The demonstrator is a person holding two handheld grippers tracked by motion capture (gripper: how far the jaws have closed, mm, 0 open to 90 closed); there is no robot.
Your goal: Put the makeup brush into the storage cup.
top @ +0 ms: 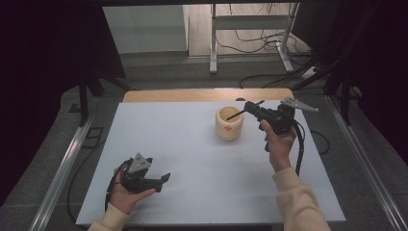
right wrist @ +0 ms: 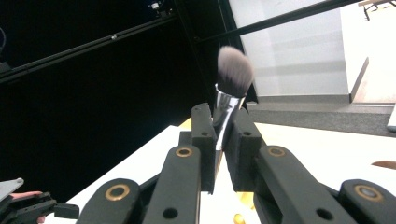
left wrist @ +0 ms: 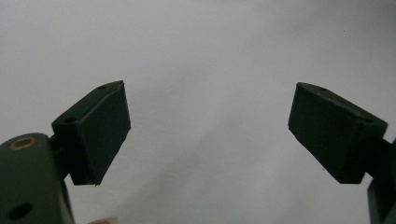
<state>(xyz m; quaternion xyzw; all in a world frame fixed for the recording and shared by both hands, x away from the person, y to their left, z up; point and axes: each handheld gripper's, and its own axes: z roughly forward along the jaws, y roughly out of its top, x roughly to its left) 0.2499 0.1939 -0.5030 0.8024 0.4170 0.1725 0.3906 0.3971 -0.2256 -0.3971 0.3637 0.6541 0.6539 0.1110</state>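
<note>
Right gripper (right wrist: 219,140) clenched on makeup brush (right wrist: 232,88) over the cup (top: 229,123), left gripper (left wrist: 208,130) released near-left; risked tipping cup if handle snagged the rim.

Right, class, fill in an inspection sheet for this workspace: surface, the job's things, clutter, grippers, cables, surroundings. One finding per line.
Surface: pale grey table top, with a wooden strip along its far edge.
Job's things: makeup brush with a silver ferrule; its dark handle angles into the wooden cup, which stands upright.
Clutter: nothing seen.
Grippers: right gripper shut on the makeup brush beside the cup's rim; left gripper open, with nothing between its jaws, low over the near left of the table.
Cables: a black cable trails from the right gripper; loose cables on the floor beyond.
Surroundings: dark curtains, metal frame legs.
</note>
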